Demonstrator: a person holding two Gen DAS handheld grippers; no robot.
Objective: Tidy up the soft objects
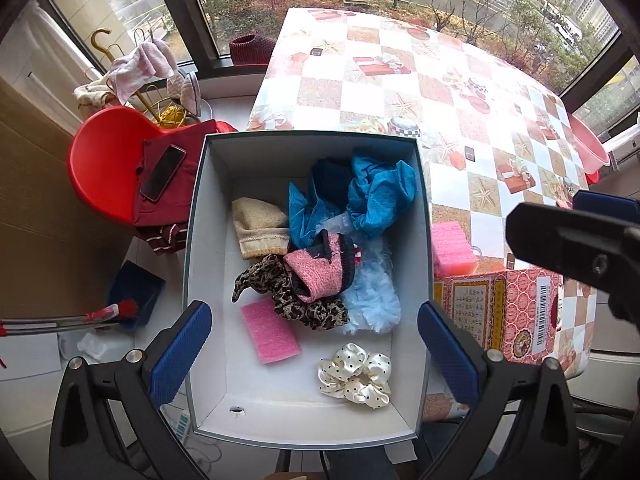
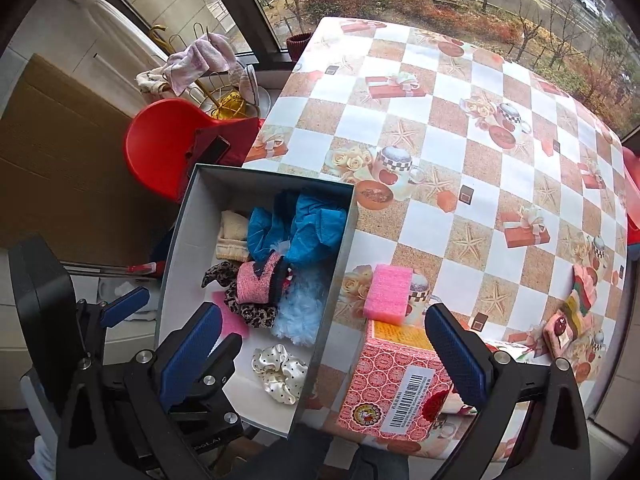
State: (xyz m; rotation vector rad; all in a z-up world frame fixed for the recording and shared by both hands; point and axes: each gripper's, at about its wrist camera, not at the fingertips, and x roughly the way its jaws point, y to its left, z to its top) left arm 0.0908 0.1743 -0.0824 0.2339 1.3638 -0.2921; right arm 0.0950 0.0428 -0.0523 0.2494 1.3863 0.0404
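Note:
A white-lined storage box (image 1: pixel 208 248) (image 2: pixel 180 248) sits at the table's near left edge. Inside lie a blue cloth (image 1: pixel 380 192) (image 2: pixel 316 228), a beige knit piece (image 1: pixel 260 226), a pink knit piece (image 1: pixel 316 272) (image 2: pixel 254 284), a leopard-print scrunchie (image 1: pixel 292 296), a light blue fluffy piece (image 1: pixel 376 300) (image 2: pixel 300 316), a pink sponge (image 1: pixel 270 330) and a cream polka-dot scrunchie (image 1: pixel 354 374) (image 2: pixel 280 372). A second pink sponge (image 1: pixel 452 248) (image 2: pixel 388 294) lies on the table beside the box. My left gripper (image 1: pixel 314 354) hovers open over the box. My right gripper (image 2: pixel 324 354) is open above the box's right wall, empty.
A red patterned carton (image 2: pixel 400 388) (image 1: pixel 500 312) stands on the checkered tablecloth (image 2: pixel 480 152) right of the box. A red chair (image 1: pixel 104 164) holding a phone (image 1: pixel 162 172) and dark red cloth is to the left. Small pink items (image 2: pixel 576 308) lie at the table's right edge.

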